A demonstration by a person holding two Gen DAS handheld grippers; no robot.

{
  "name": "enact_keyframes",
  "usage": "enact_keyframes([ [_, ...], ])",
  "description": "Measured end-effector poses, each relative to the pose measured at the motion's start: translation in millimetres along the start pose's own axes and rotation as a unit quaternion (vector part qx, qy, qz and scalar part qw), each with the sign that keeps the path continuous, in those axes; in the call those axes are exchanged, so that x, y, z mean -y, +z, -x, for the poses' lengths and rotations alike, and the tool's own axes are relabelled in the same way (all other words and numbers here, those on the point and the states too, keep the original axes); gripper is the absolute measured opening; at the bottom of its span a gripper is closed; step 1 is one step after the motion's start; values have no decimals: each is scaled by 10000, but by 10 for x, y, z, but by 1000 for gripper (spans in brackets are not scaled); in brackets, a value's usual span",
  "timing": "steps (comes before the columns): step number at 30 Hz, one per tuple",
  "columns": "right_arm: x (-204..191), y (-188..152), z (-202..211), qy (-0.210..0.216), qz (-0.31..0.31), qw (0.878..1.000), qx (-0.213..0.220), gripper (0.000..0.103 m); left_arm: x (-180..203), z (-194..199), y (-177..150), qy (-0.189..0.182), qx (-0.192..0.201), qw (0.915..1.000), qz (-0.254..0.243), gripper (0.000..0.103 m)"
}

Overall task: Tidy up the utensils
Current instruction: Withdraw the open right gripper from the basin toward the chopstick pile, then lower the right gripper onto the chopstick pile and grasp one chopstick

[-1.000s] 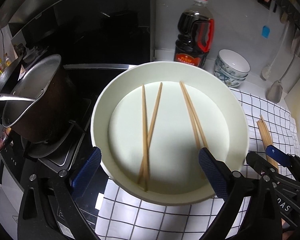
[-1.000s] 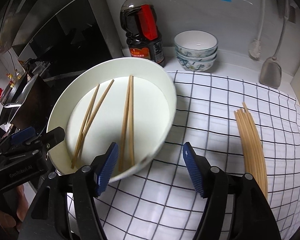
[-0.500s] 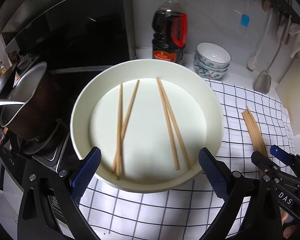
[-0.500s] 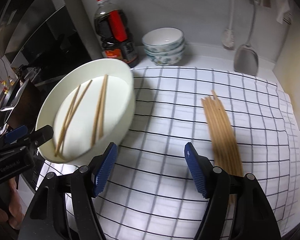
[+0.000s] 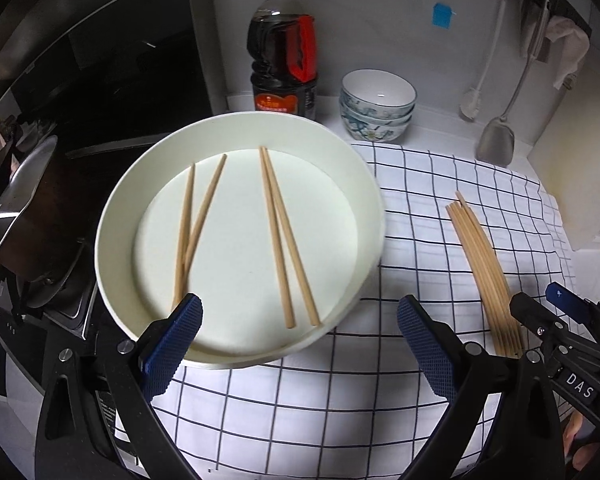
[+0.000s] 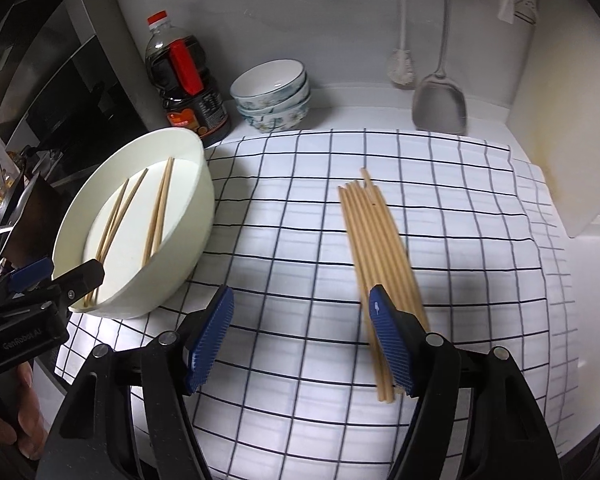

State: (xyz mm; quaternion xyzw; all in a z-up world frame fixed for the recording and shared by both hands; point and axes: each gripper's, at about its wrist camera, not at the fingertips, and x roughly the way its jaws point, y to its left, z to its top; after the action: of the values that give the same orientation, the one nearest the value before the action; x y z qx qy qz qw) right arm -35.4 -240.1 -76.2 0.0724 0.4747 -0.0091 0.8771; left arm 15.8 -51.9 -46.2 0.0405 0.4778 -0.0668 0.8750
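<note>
A white round bowl (image 5: 364, 184) stands at the left of the checked cloth (image 5: 300, 392); it also shows in the right wrist view (image 6: 196, 184). Two pairs of wooden chopsticks (image 5: 284, 240) lie in it. A bundle of several chopsticks (image 6: 380, 248) lies on the cloth to the right, also in the left wrist view (image 5: 480, 264). My left gripper (image 5: 300, 328) is open and empty, just before the bowl's near rim. My right gripper (image 6: 300, 328) is open and empty, its right finger beside the bundle's near end.
A soy sauce bottle (image 5: 284, 52) and stacked patterned bowls (image 5: 376, 104) stand at the back wall. A spatula (image 6: 440, 96) and a brush (image 6: 400, 64) hang at the right. A pot (image 5: 16, 208) sits on the stove at the left. A white board (image 6: 572, 128) leans at the right.
Both grippers have drawn back and moved right. The bowl looks smaller and farther left; the chopstick bundle has come in front of my right gripper.
</note>
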Motion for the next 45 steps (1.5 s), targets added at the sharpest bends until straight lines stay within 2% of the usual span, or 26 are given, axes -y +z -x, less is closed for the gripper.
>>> enact_keyframes([
  [24,637,-190,218,-373,-180,9991,128,67,796,-98,-111,-359,-107,9985,-396,96],
  [33,992,-278,-25,-322,-176,9993,-56,67,1190,-406,-219,-373,-381,9973,-499,96],
  [45,1377,-287,-479,-147,-13,9999,-86,67,1502,-857,-343,-284,-443,9982,-281,96],
])
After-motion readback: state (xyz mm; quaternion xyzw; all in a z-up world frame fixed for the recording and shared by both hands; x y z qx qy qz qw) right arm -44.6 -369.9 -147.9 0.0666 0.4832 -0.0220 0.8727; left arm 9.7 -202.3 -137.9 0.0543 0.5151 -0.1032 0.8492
